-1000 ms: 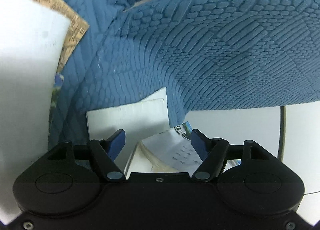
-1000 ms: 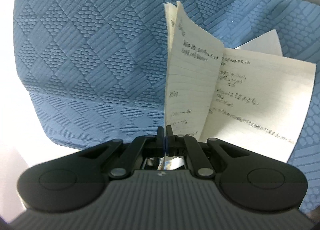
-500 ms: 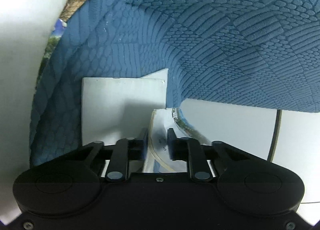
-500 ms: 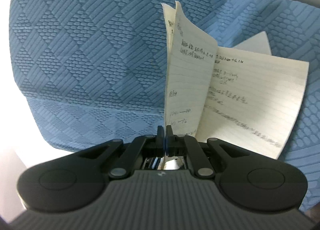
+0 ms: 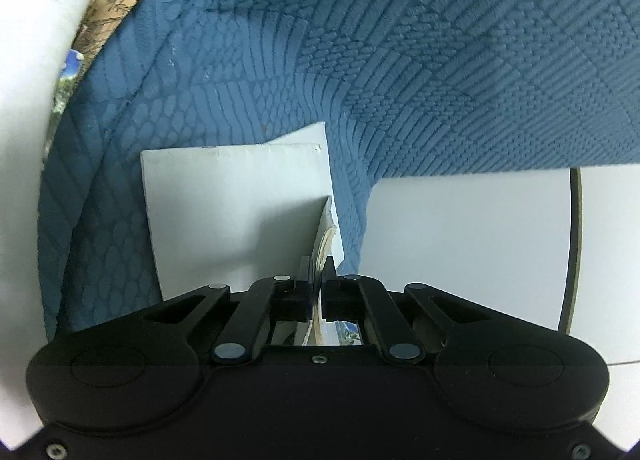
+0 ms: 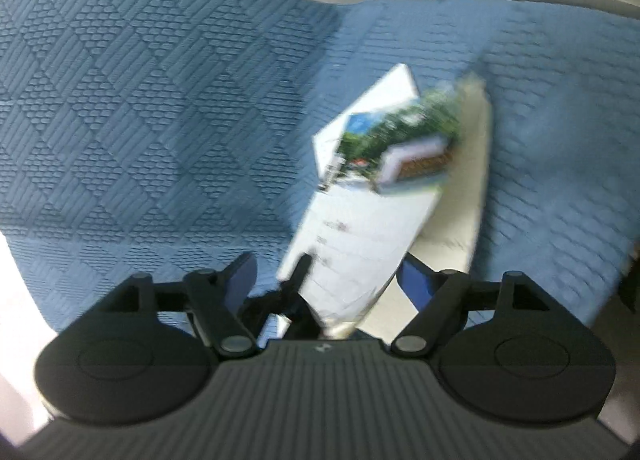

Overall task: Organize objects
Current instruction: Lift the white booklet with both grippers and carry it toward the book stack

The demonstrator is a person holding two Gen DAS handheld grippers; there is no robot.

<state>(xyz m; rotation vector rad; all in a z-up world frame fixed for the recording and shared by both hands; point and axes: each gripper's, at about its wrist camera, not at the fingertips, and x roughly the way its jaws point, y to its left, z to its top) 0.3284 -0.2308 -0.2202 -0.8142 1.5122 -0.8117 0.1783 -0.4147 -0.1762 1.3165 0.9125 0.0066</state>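
The left tool (image 5: 318, 280) has just closed on the notebook (image 5: 326, 236); the right tool (image 6: 326, 280) just released it, jaws now wide. The blue cloth (image 5: 440, 80) beyond the notebook lies bare.

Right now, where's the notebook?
The notebook stands edge-on, clamped in the left hand-held gripper, over a white sheet on the blue quilted cloth.

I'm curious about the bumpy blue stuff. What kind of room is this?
Probably a home or office desk: a blue quilted cloth covers a white table, with a notebook and loose white paper.
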